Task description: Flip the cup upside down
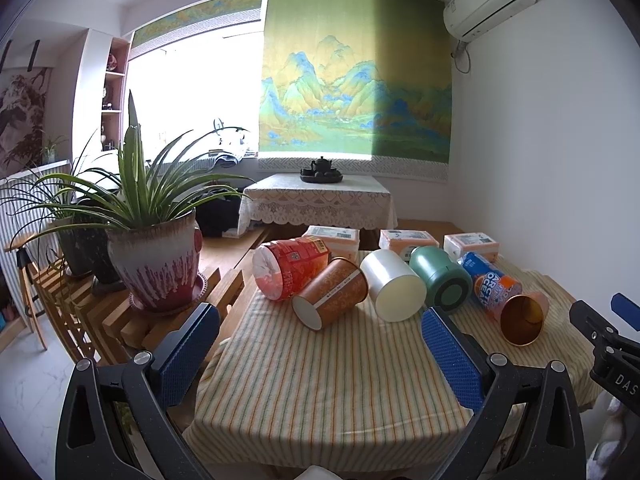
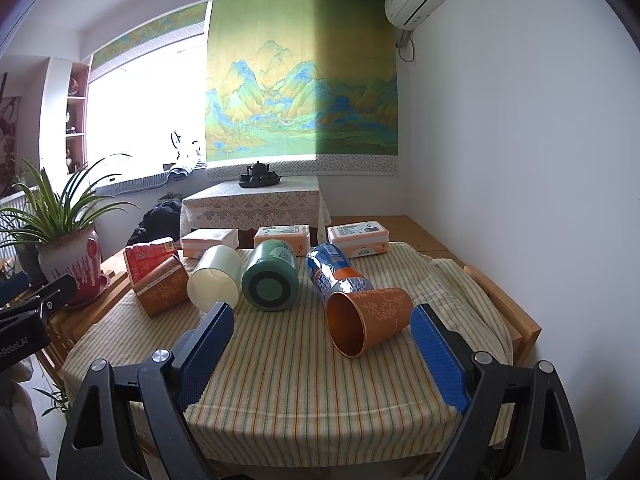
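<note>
Right wrist view looks over a bench [image 2: 280, 380] covered in a striped cloth, with a landscape hanging [image 2: 300, 80] on the far wall and a potted plant [image 2: 68, 256] off to the left. Across the back of the bench a row of containers lies on its sides: a red tub [image 2: 146, 258], a brown patterned paper cup [image 2: 162, 286], a white cup [image 2: 214, 276], a green canister [image 2: 272, 280] and a blue-and-orange can [image 2: 334, 270], with three flat tissue packs [image 2: 282, 236] behind them. Nearest the camera lies the orange cup [image 2: 368, 318], on its side with its open mouth turned toward the front left, touching the blue-and-orange can behind it and resting just beyond the right finger of the right hand-held gripper [image 2: 320, 344]. That gripper's blue-padded jaws stand wide apart and hold nothing, hovering over the cloth. Left wrist view shows the same row from further left, the orange cup [image 1: 522, 318] at its right end, mouth facing the camera. The left hand-held gripper [image 1: 320, 348] is likewise spread wide and empty, above bare cloth in front of the brown and white cups.
</note>
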